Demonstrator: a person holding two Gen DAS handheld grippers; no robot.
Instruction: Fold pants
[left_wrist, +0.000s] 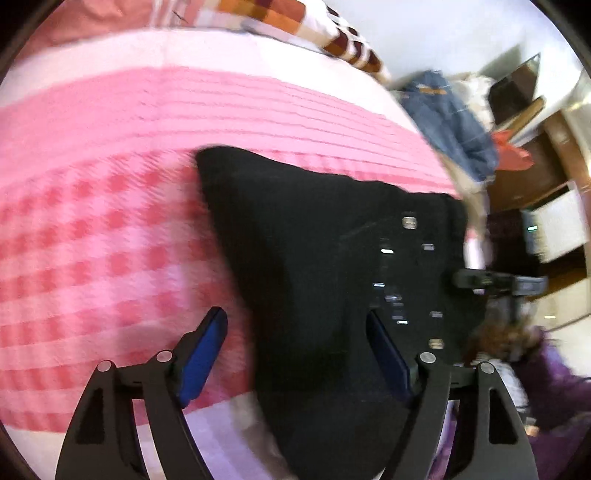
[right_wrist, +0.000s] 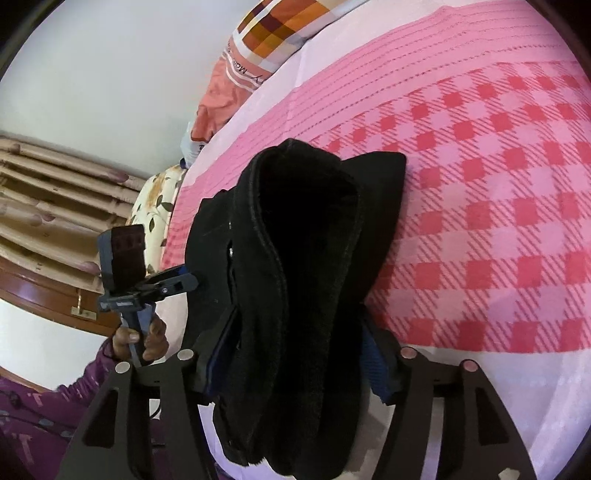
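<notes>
The black pants (left_wrist: 325, 266) lie folded on the pink checked bedspread (left_wrist: 110, 221). My left gripper (left_wrist: 297, 354) is open just above them, its blue-padded fingers (left_wrist: 201, 363) apart, one over the bedspread and one over the cloth. In the right wrist view a thick bundle of the black pants (right_wrist: 303, 295) fills the space between the fingers (right_wrist: 376, 369) of my right gripper (right_wrist: 295, 365), which is shut on it. The left gripper (right_wrist: 173, 282) shows there at the pants' left edge, held by a hand.
The bedspread (right_wrist: 480, 221) stretches wide to the right. A checked pillow (right_wrist: 280, 33) and an orange cloth (right_wrist: 218, 99) lie at the bed's far end. Blue jeans (left_wrist: 447, 125) and wooden furniture (left_wrist: 535, 177) stand beyond the bed's right edge.
</notes>
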